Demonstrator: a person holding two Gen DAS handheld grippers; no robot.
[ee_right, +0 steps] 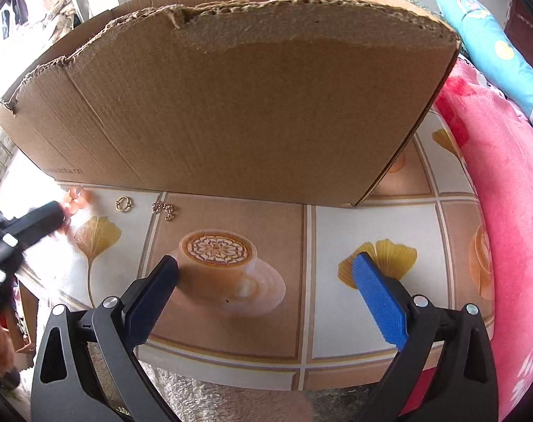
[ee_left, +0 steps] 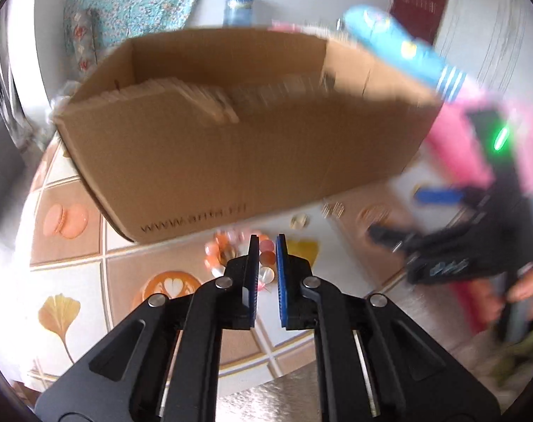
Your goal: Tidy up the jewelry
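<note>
My left gripper (ee_left: 267,242) is nearly pinched shut around the orange bead bracelet (ee_left: 227,253), which lies on the tablecloth (ee_right: 336,316) just near the cardboard box (ee_right: 231,105). My right gripper (ee_right: 266,274) hangs wide open, empty; the gold ring (ee_right: 123,204) and chain (ee_right: 164,208) lie far left.

Both cams ride the claws, angled steeply down, close over the desk (ee_right: 336,218). They share the cardboard box (ee_left: 231,140) front and the jewelry beside it.
</note>
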